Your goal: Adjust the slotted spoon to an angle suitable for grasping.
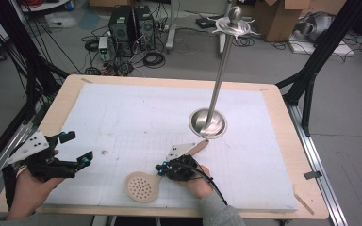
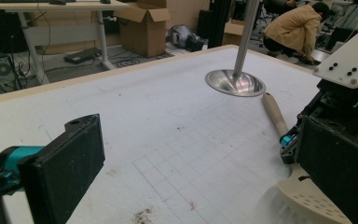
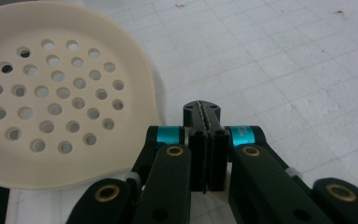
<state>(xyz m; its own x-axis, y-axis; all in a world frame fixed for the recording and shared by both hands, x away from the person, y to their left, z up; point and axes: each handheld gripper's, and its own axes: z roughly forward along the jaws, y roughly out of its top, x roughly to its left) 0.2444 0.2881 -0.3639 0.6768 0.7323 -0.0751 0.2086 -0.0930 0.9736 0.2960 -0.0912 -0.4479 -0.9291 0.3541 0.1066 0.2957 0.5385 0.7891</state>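
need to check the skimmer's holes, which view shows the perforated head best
The right gripper view: the skimmer head is close up, every hole distinct. The high view shows the whole skimmer small, with its wooden handle. The left gripper view catches the handle and an edge of the head.

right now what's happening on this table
A person works at a white foam-covered table with a handheld gripper in each hand. The right gripper has its jaws shut and sits right beside a cream perforated skimmer, over the stretch where its wooden handle meets the round head; whether it touches it I can't tell. The left gripper rests open near the table's left edge, holding nothing. A tall metal stand is just beyond the skimmer.
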